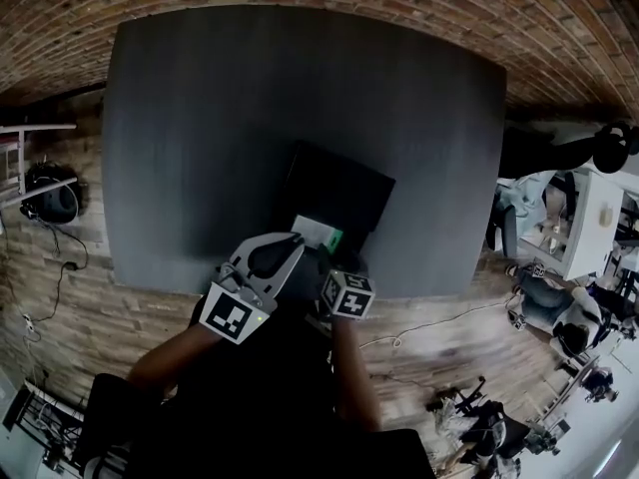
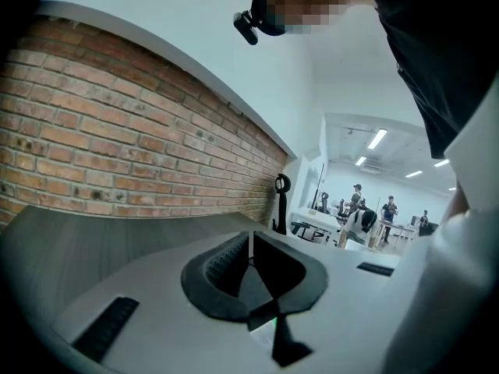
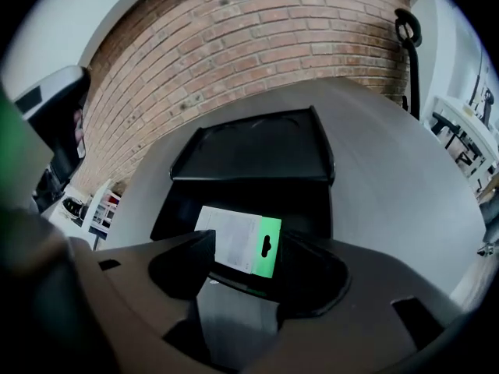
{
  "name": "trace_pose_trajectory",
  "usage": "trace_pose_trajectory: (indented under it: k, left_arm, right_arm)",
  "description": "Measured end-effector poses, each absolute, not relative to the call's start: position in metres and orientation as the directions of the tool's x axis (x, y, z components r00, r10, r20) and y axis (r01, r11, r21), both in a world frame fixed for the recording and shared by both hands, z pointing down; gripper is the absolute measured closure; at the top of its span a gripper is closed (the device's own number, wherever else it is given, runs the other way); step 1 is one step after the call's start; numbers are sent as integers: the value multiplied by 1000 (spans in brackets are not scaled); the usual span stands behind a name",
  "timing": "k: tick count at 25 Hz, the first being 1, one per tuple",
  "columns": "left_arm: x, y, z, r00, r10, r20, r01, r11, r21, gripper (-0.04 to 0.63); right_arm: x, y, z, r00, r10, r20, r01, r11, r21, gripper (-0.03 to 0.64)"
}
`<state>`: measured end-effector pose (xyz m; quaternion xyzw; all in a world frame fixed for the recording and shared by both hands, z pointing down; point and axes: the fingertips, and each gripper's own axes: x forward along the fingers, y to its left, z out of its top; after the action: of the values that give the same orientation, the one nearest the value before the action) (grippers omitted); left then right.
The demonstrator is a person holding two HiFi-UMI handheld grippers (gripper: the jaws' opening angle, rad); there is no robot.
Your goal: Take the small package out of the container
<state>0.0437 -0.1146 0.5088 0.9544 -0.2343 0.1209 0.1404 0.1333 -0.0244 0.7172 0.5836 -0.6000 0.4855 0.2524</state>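
Note:
A black container (image 1: 337, 193) stands near the front edge of the dark grey table (image 1: 200, 148), its lid (image 3: 253, 146) swung open towards the back. Inside lies the small package (image 3: 238, 248), white with a green hang tab. My right gripper (image 3: 245, 249) points steeply down at it with its jaws open, one on each side of the package in that view and neither pressing on it. In the head view the package (image 1: 321, 234) shows just beyond both grippers. My left gripper (image 2: 249, 244) hovers low beside the container, jaws shut on nothing.
A brick wall (image 3: 257, 45) runs behind the table. A black stand (image 3: 407, 33) rises at the table's far right. A headset (image 1: 50, 200) sits on a rack to the left. Desks and people (image 2: 366, 216) fill the room to the right.

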Motion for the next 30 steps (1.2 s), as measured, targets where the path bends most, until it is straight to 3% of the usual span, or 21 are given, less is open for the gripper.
trace_pose_trajectory:
  k: [18,30]
  left_arm:
    - [47,-145,536,861,-393,323,-483,-830,279,549]
    - [48,-155,547,861,-387,331,-488,-812,321,549]
  right_arm:
    - [139,-33,746,-227,-227,947,-944,-190,-272,333]
    - [133,-37,764,-255,-142,957,-934,-220,-281,331]
